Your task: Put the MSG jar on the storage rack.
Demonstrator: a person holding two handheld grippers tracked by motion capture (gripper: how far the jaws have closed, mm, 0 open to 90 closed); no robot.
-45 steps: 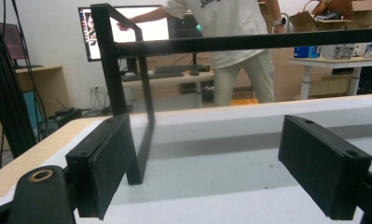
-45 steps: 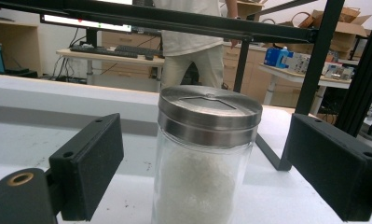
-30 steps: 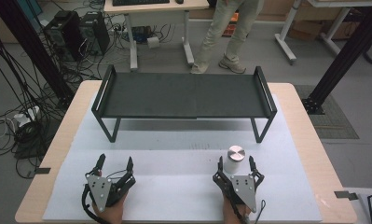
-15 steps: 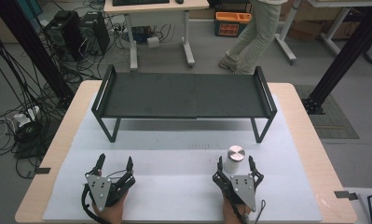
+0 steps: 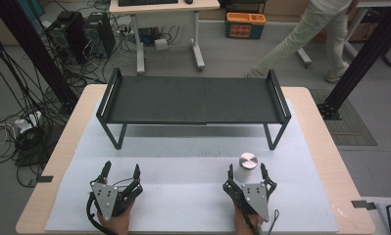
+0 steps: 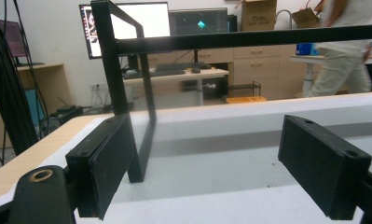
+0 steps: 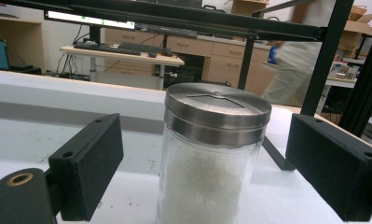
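Note:
A glass jar [image 5: 245, 168] with a steel lid and white grains inside stands upright on the white mat near the front right. My right gripper [image 5: 246, 172] is open, and the jar [image 7: 211, 158] sits between its jaws with a gap on each side. My left gripper [image 5: 121, 170] is open at the front left with nothing between its jaws; in the left gripper view its gripper [image 6: 211, 163] faces the rack's left leg [image 6: 127, 107]. A black metal rack [image 5: 193, 100] stands across the back of the mat.
The white mat [image 5: 193, 196] covers most of the wooden table [image 5: 325, 142]. Open mat lies between the two grippers and under the rack. A person [image 5: 320, 39] walks on the floor beyond the table, near desks and cables.
Both grippers and the jar have stayed put. The person behind the table has walked to the right.

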